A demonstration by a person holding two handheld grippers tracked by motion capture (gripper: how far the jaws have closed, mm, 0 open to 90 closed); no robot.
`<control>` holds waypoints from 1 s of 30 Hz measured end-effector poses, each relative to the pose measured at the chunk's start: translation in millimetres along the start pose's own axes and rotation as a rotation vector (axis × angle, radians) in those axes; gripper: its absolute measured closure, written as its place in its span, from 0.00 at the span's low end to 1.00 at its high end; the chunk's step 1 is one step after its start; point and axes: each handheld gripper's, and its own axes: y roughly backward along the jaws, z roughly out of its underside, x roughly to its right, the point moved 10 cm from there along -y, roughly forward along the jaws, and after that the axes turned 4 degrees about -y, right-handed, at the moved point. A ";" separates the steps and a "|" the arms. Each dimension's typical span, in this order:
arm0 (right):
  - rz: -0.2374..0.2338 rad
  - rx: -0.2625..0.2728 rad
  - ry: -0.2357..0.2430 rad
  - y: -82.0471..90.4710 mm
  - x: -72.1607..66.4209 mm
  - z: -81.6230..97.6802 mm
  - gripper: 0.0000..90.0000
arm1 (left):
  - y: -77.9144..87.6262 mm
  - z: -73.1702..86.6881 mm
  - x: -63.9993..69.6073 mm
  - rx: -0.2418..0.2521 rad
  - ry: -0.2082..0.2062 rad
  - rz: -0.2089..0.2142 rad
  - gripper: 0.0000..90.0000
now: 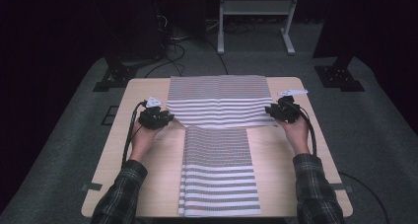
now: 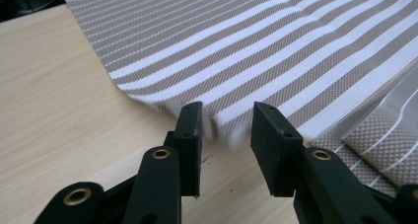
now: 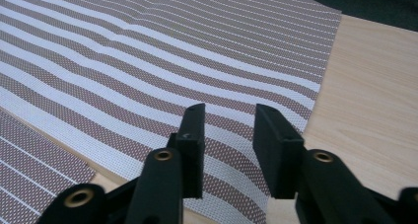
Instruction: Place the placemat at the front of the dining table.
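The striped cloth (image 1: 219, 101) lies spread across the far half of the wooden table (image 1: 148, 160), its near edge folded over and slightly rumpled, with soft ridges running across the stripes; a second striped cloth (image 1: 219, 172) lies lengthwise on the near half, its far end touching or just under the first one's near edge, which of the two I cannot tell.

In the high view the left gripper (image 1: 162, 118) sits at the near left corner of the far cloth, and the right gripper (image 1: 276, 111) at its near right corner; a hand holds each from behind, plaid sleeves coming in from the bottom, a cable trailing back from each tool.

In the left gripper view the left gripper (image 2: 226, 130) has its black jaws parted, with a clear gap between them; the cloth's corner (image 2: 222, 128) lies in that gap, blurred, and the pads do not press on it; bare wood shows to the left of the jaws.

In the right gripper view the right gripper (image 3: 229, 135) also stands with its jaws apart; the cloth's corner (image 3: 231, 179) lies flat on the table under and between them, free of both pads; the edge of the second cloth (image 3: 34, 184) shows at the lower left, and bare table to the right.
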 end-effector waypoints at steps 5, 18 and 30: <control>0.001 -0.015 -0.005 -1.7 0.0 3.6 0.97 | 1.8 -8.1 3.5 0.009 -0.009 0.008 0.80; 0.035 -0.088 -0.010 -24.7 4.5 22.3 1.00 | -25.9 15.8 3.5 -0.088 0.022 -0.003 0.93; 0.020 -0.090 -0.074 -31.4 11.8 39.8 0.90 | -29.4 27.8 -0.5 -0.118 0.039 -0.015 0.84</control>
